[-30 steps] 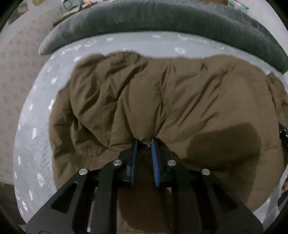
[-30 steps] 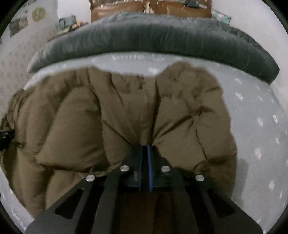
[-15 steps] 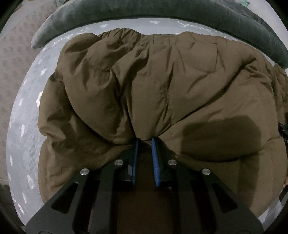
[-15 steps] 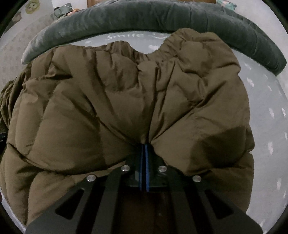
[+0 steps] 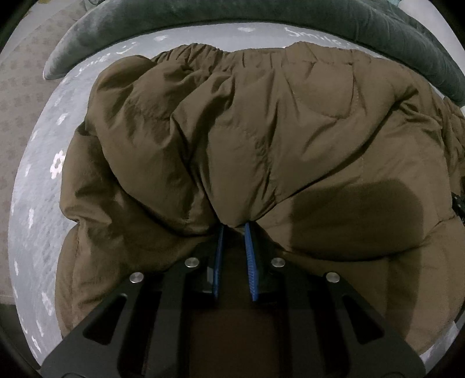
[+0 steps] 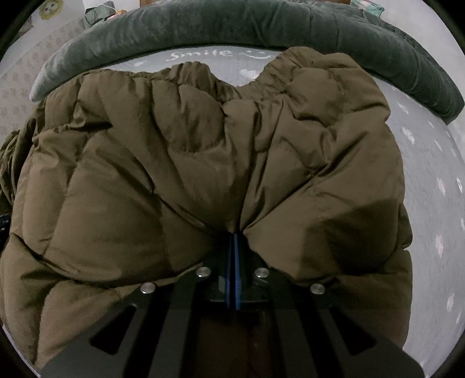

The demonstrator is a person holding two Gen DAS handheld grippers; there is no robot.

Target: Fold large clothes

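The big brown coat is lying on the bed sheet, just in front of the grey blanket that is running along the far side. The coat is puffy and is sitting in a thick heap, with one half lying over the other. Its bunched stretchy hem is lying at the far edge, close to the blanket.

The left gripper is pinching a fat fold of the coat, so its blue pads are staying a little apart. The right gripper is pressing its pads tight together on a thin bit of the coat's near edge. Both are pointing steeply down at the coat.

It looks like one big fold is nearly done, because the held edge is sitting low on the pile. I think the edge is waiting to be let go. After that the coat is likely needing more folds and some patting flat, as it is looking lumpy and wide.

White writing on the sheet, just in front of the blanket, is saying "Smile" with a small smiley face beside it. No tag is showing on the coat.
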